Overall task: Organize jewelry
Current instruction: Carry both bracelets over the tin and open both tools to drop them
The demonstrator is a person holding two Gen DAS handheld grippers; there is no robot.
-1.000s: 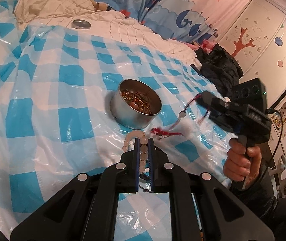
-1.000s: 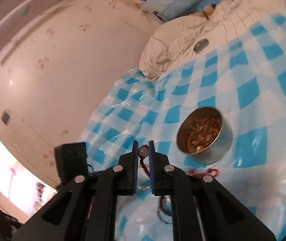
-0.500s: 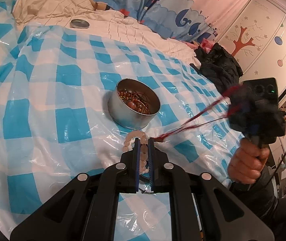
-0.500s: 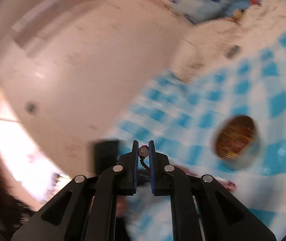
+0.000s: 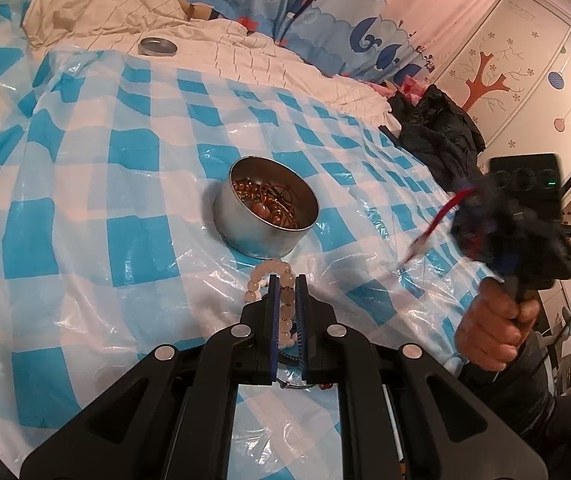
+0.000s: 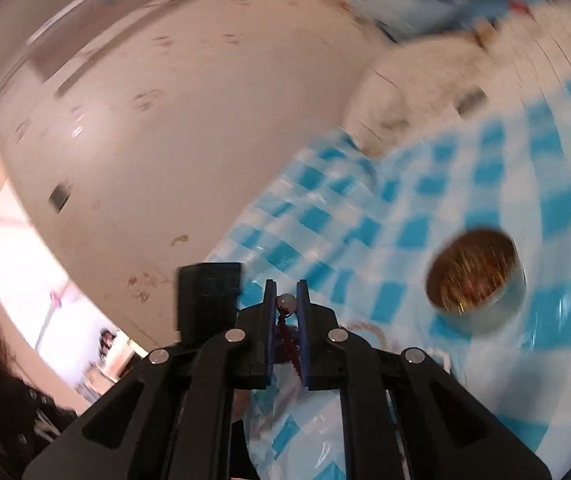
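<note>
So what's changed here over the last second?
The right gripper, shut on the red bead string, lifted up and away from the tin, pulling the string's red tail off the cloth. The left gripper stayed shut on the pale bead bracelet; the tin didn't move.

Blue-and-white checked plastic sheet [image 5: 85,184] across most of the frame; silver round tin [image 5: 265,216] at centre, holding amber and gold beads; pale pink bead bracelet [image 5: 281,300] below it; whale-print blue curtain [image 5: 325,12] at top; red cord [image 5: 441,216] at right.
</note>
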